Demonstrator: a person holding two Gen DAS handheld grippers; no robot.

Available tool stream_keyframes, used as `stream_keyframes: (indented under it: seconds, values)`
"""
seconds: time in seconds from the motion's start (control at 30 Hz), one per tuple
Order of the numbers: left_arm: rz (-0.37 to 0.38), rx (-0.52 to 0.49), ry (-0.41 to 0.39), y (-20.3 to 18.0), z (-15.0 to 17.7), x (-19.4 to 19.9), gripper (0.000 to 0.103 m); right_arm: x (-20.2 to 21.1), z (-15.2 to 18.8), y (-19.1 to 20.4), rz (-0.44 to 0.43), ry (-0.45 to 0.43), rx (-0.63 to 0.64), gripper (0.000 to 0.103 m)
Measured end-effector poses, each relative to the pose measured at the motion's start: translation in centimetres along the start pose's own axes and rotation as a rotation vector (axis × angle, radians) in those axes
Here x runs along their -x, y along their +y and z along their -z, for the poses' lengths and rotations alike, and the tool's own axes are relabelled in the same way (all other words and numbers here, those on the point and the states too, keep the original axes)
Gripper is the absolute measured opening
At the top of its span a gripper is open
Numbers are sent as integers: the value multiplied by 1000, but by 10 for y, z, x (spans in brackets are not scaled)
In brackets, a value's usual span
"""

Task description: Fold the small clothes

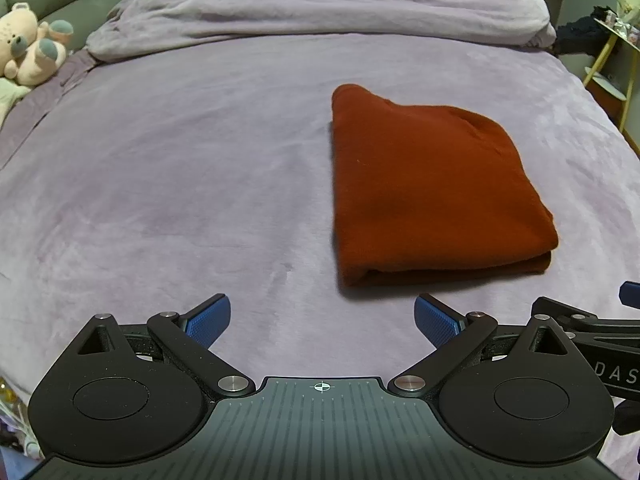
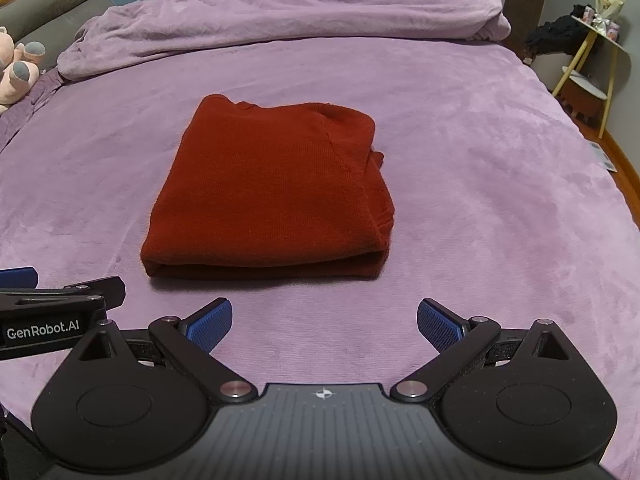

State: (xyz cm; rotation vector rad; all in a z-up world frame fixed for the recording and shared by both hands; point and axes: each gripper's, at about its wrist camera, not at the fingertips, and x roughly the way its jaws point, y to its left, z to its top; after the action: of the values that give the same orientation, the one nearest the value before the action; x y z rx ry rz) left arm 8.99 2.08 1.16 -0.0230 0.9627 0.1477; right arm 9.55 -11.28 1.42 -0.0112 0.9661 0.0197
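Note:
A rust-red knitted garment (image 1: 428, 188) lies folded into a thick rectangle on the purple bed cover; it also shows in the right wrist view (image 2: 272, 196), with its folded edge towards me. My left gripper (image 1: 322, 316) is open and empty, held above the cover just in front and to the left of the garment. My right gripper (image 2: 324, 320) is open and empty, just in front of the garment's near edge. Each gripper shows at the edge of the other's view: the right one (image 1: 600, 324) and the left one (image 2: 52, 312).
The purple bed cover (image 2: 480, 200) spreads all round the garment. A bunched purple duvet (image 2: 280, 12) lies along the far side. A plush bear (image 1: 28, 44) sits at the far left. A yellow-legged side table (image 2: 596, 52) stands off the bed at the right.

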Motion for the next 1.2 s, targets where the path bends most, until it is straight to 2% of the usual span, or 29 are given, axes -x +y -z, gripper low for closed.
stream_keyframes:
  seconds: [1.2]
  values:
    - [4, 4, 2, -3, 4, -2, 101, -5, 2, -5, -21, -11, -29, 99]
